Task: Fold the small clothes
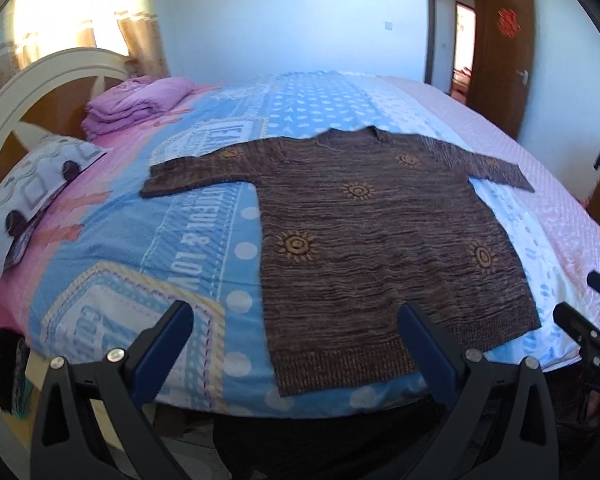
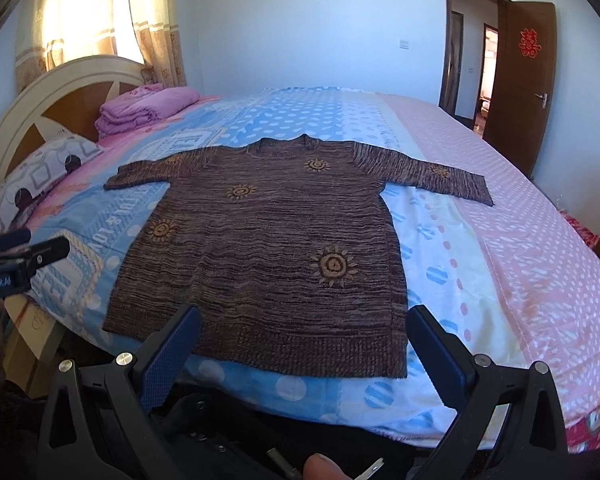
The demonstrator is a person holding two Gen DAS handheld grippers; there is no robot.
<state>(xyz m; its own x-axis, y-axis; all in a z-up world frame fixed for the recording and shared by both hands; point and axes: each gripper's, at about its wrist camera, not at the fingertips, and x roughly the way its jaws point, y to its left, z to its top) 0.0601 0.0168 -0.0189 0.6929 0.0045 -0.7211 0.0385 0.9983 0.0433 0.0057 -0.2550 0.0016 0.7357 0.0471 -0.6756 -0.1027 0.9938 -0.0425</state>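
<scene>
A brown knit sweater (image 1: 364,232) with orange sun motifs lies flat on the bed, both sleeves spread out, hem toward me; it also shows in the right wrist view (image 2: 268,248). My left gripper (image 1: 296,324) is open and empty, hovering just above the hem near the bed's front edge. My right gripper (image 2: 304,328) is open and empty, also just in front of the hem. The right gripper shows at the right edge of the left wrist view (image 1: 584,320), and the left gripper at the left edge of the right wrist view (image 2: 24,252).
The bed (image 2: 520,264) has a blue, white and pink patterned cover. A folded purple blanket (image 1: 136,104) and a pillow (image 1: 32,196) lie by the headboard (image 1: 40,76) at left. A brown open door (image 2: 520,80) stands at back right.
</scene>
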